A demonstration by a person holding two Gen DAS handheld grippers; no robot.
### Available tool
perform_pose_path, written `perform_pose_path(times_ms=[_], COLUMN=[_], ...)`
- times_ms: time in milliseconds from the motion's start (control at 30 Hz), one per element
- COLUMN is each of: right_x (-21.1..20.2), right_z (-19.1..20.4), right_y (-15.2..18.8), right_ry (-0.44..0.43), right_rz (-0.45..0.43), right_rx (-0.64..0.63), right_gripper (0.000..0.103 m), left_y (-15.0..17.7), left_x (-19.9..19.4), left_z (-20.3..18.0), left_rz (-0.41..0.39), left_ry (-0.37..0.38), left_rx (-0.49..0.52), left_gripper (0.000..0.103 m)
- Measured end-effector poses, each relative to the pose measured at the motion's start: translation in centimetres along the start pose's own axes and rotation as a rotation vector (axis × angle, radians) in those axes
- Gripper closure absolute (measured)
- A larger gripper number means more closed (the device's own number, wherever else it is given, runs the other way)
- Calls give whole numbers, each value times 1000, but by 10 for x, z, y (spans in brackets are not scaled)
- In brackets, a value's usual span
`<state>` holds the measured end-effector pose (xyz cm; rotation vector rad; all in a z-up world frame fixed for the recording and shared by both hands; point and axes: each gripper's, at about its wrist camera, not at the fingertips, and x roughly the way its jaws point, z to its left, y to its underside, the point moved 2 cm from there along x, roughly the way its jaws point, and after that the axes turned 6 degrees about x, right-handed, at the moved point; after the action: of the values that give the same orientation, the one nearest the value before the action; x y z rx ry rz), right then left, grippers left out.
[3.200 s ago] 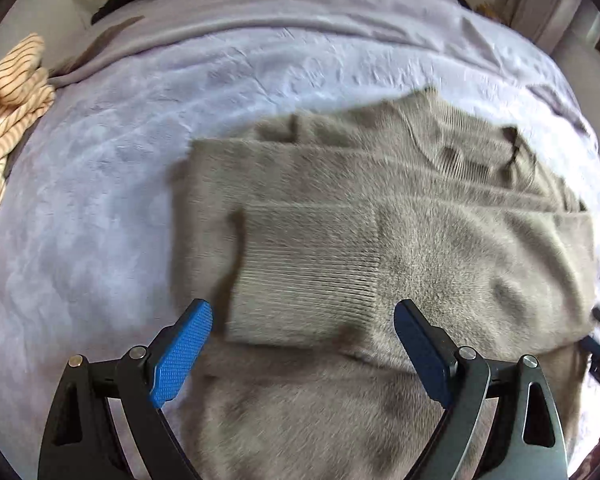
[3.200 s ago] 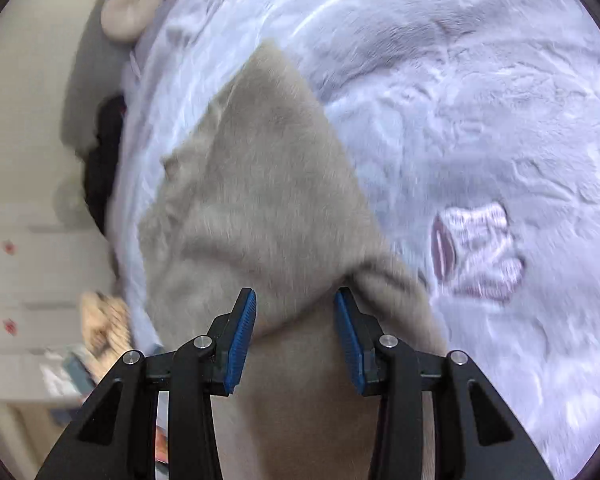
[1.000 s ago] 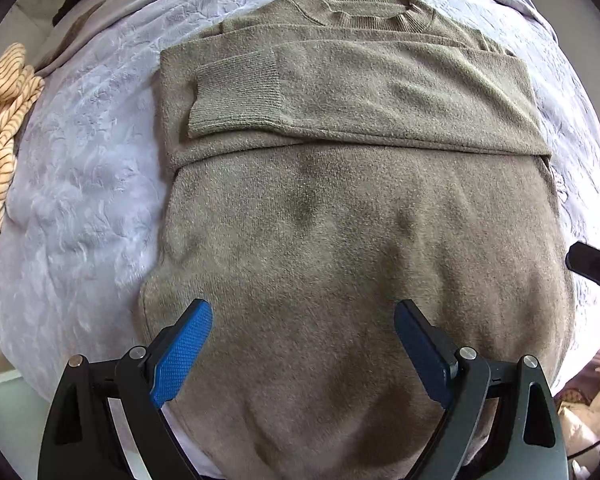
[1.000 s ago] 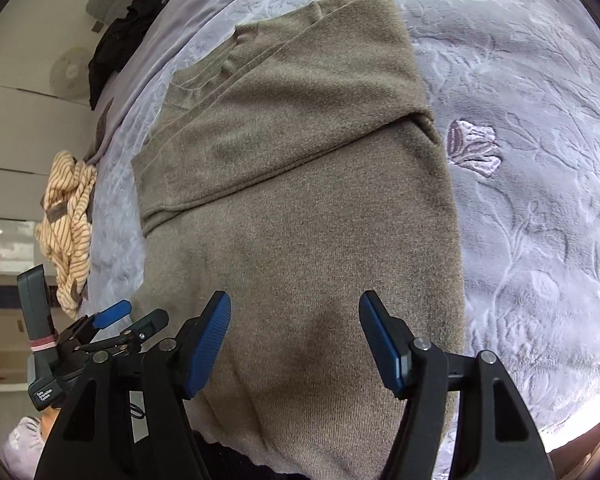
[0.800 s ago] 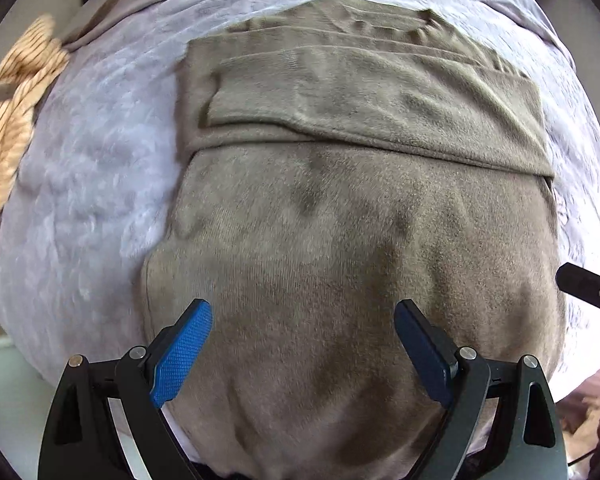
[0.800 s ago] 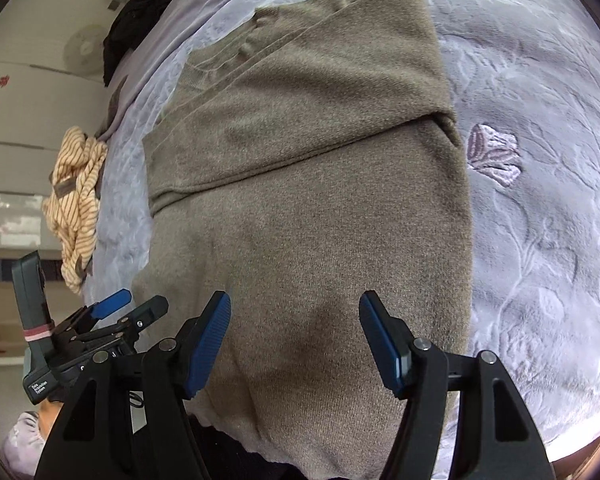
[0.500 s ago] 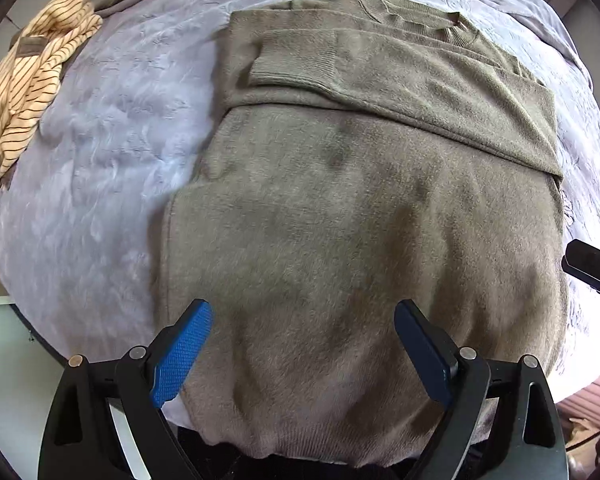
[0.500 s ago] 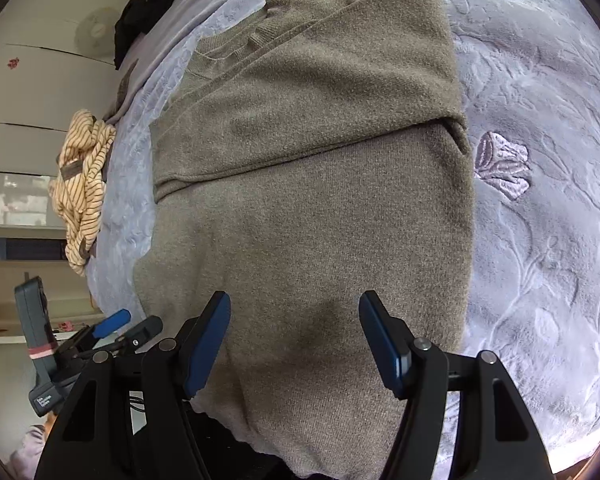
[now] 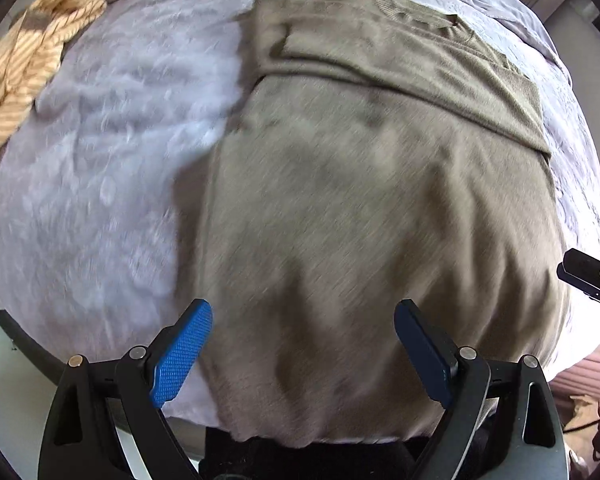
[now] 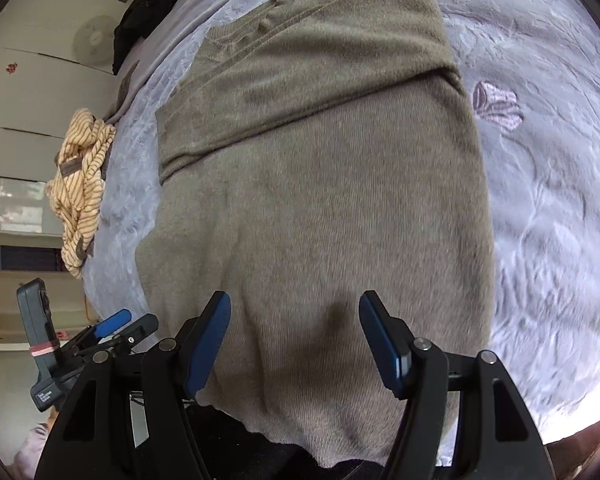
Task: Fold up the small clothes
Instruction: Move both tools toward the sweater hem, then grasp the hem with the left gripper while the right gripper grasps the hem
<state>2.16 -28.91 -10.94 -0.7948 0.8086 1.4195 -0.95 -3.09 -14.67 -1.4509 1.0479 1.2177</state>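
An olive-brown knit sweater [image 9: 380, 184] lies flat on the pale lilac bedspread [image 9: 100, 168], collar far, hem hanging over the near bed edge. Both sleeves are folded across its chest. It also shows in the right wrist view [image 10: 320, 168]. My left gripper [image 9: 302, 354] is open and empty above the hem, toward its left side. My right gripper [image 10: 294, 338] is open and empty above the hem, toward its right side. The left gripper also shows at the lower left of the right wrist view [image 10: 116, 326].
A cream striped garment [image 9: 24, 64] lies bunched at the bed's far left, also in the right wrist view [image 10: 82, 184]. Dark clothes [image 10: 148, 4] lie at the far end of the bed. An embroidered flower patch [image 10: 496, 106] marks the bedspread [image 10: 548, 200] right of the sweater.
Both grippers have drawn back from the sleeve area to the near hem. The right gripper has let go of the sleeve and opened. The left view has shifted toward the sweater's left side.
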Motion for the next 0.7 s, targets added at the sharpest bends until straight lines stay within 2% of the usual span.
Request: perform_pose_path(times_ms=[233, 367, 567, 700], right_x=[1, -1, -4, -7], right_z=[-7, -22, -56, -78], right_y=[46, 68, 96, 109], right_ry=[20, 9, -21, -51], right_rz=[-26, -25, -8, -8], right_rx=[22, 44, 88, 123], right_gripper=[33, 33, 33, 33], left_y=[40, 54, 71, 77], left_x=[7, 16, 41, 48], left_z=[40, 55, 56, 51], left_rz=[-3, 14, 70, 75], left_ry=[61, 138, 223, 268], left_rx=[30, 43, 88, 105], left_gripper=[10, 10, 10, 10])
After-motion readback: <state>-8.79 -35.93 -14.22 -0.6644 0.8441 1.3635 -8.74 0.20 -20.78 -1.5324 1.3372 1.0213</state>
